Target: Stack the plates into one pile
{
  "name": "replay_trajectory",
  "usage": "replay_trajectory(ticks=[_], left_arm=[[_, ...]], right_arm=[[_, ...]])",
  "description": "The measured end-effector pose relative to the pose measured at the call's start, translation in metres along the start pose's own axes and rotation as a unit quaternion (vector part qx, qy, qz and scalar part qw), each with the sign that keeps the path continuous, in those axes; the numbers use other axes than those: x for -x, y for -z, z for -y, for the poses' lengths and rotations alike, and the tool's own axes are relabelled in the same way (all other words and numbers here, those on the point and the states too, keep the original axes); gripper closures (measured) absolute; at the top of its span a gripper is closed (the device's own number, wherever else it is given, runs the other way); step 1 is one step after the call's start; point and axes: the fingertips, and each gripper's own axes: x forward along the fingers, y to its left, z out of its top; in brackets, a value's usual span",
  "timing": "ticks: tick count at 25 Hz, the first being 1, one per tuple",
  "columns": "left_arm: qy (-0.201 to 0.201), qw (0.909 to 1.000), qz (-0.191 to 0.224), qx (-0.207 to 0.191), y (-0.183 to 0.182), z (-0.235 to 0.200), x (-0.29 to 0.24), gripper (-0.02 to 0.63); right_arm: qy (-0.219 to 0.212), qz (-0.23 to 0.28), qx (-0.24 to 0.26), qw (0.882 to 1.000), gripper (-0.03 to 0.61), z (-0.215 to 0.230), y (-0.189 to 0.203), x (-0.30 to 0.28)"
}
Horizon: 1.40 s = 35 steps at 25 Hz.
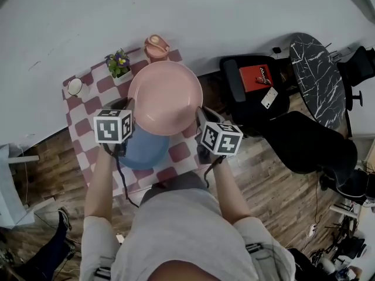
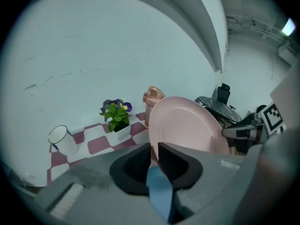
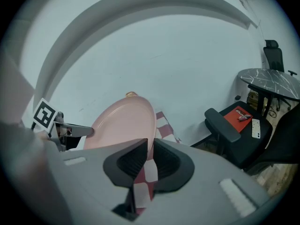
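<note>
A large pink plate (image 1: 165, 97) hangs above the checkered table, held at two opposite rims. My left gripper (image 1: 130, 108) is shut on its left rim and my right gripper (image 1: 199, 117) on its right rim. In the left gripper view the pink plate (image 2: 187, 125) stands edge-on between the closed jaws of the left gripper (image 2: 154, 146). The right gripper view shows the plate's (image 3: 122, 125) rim pinched in the right gripper (image 3: 151, 144). A blue plate (image 1: 143, 150) lies on the cloth below, partly hidden under the pink one, and shows as the blue plate (image 2: 159, 196) beneath the left jaws.
The small table has a red-and-white checkered cloth (image 1: 82, 117). At its far edge stand a potted flower (image 1: 120, 65), a pink lidded cup (image 1: 156, 45) and a white mug (image 1: 75, 86). A black chair (image 1: 258, 92) and a dark marble table (image 1: 319, 78) stand to the right.
</note>
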Motion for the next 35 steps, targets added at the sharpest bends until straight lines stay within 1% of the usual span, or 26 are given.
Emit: replay_trajectory(ticks=[6,11,15,19,26,35], left_arm=[[-0.028,0.9989,0.025,0.029,0.019,-0.023,0.049,0.554],[-0.055,0.9961,0.037,0.058,0.044,-0.044,0.089,0.554],[-0.072,0.9933,0.041,0.081,0.067,-0.055,0.112,0.554],[-0.082,0.9908,0.034,0.102,0.093,-0.061,0.128,0.554],[-0.08,0.9891,0.008,0.123,0.136,-0.059,0.131,0.555],[-0.074,0.9844,-0.035,0.156,0.179,-0.053,0.111,0.555]], right_arm=[[-0.029,-0.001,0.028,0.999,0.54,-0.042,0.004,0.002],[-0.059,-0.011,0.056,0.997,0.541,-0.081,0.015,0.002],[-0.076,-0.02,0.073,0.994,0.543,-0.103,0.027,0.002],[-0.084,-0.032,0.087,0.992,0.545,-0.119,0.04,0.003],[-0.075,-0.055,0.096,0.991,0.552,-0.122,0.067,0.003],[-0.053,-0.1,0.112,0.987,0.552,-0.106,0.098,-0.007]])
